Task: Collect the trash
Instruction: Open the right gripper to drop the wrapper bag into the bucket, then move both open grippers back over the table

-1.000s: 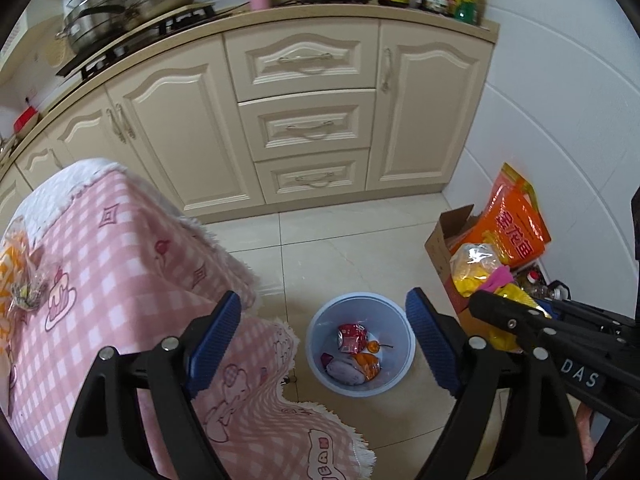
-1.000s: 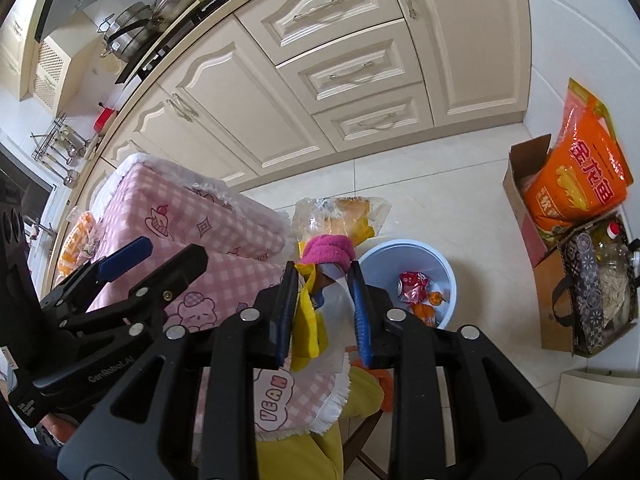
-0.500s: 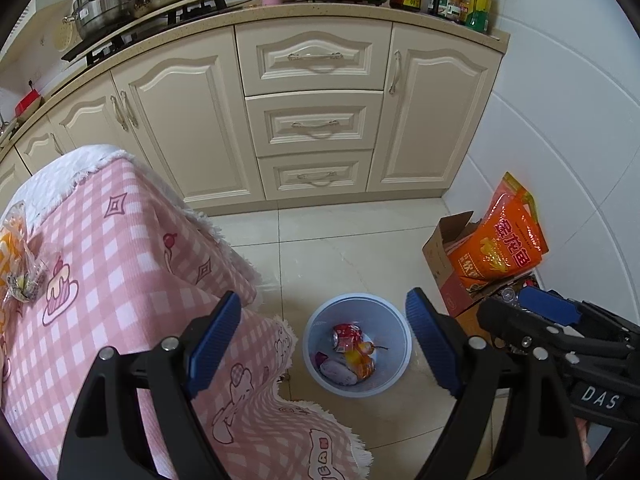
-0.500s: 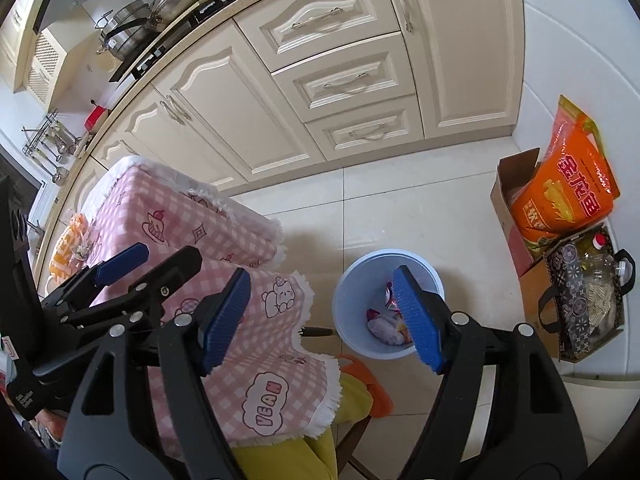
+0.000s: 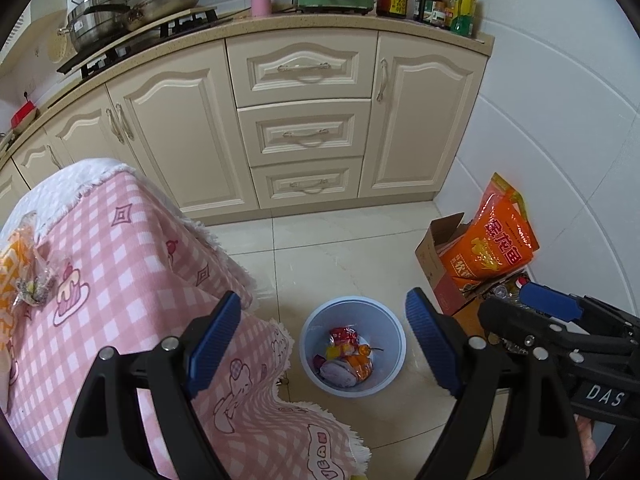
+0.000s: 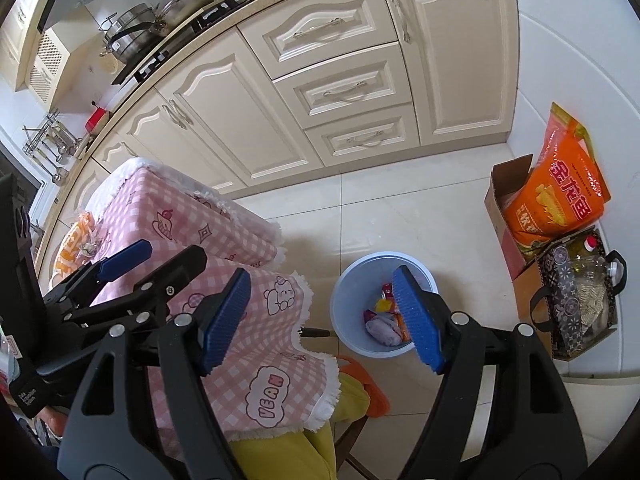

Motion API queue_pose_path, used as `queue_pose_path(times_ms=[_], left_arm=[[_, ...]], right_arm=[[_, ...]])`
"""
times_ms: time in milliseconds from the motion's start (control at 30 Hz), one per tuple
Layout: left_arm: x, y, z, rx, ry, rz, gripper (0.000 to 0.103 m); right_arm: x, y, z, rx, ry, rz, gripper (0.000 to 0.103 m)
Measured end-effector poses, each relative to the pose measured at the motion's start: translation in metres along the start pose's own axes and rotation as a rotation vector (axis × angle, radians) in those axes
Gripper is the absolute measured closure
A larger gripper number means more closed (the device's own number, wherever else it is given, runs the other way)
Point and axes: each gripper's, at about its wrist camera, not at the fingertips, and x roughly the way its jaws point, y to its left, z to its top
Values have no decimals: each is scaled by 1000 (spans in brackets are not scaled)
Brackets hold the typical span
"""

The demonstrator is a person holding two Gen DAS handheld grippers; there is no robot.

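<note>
Both grippers hang high over the floor with nothing in them: the left gripper (image 5: 323, 342) has its fingers wide apart, and so does the right gripper (image 6: 322, 318), likely because a piece has just gone into the blue bin (image 5: 390, 332) that stands on the tiles below, beside the corner of the table (image 5: 120, 264) with the pink checked cloth. Wrappers (image 5: 346, 356) lie at the bin's bottom. More rubbish, a crumpled clear bag (image 5: 28, 264), sits at the table's far left edge. The right view alone shows a yellow seat (image 6: 296, 444) under the cloth and a patterned bag (image 6: 576, 296) beside the cardboard box (image 6: 500, 200).
</note>
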Motion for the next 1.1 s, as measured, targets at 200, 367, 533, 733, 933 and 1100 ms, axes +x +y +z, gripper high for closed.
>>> queue_pose_path(times_ms=[200, 367, 533, 733, 933, 1100], left_arm=[[-24, 3, -5, -8, -38, 3, 20], [-51, 10, -13, -26, -82, 15, 20], [-84, 23, -25, -50, -134, 33, 20], [-123, 47, -44, -93, -192, 69, 20], [-161, 85, -66, -155, -246, 129, 20], [-185, 121, -83, -215, -270, 201, 20]], right_arm=[[-18, 11, -5, -10, -29, 10, 30], [-35, 28, -11, -39, -58, 23, 30], [-54, 53, -21, -81, -92, 48, 30], [-68, 89, -35, -134, -114, 83, 30], [-73, 136, -47, -219, -121, 140, 30], [-65, 179, -57, -287, -98, 204, 30]])
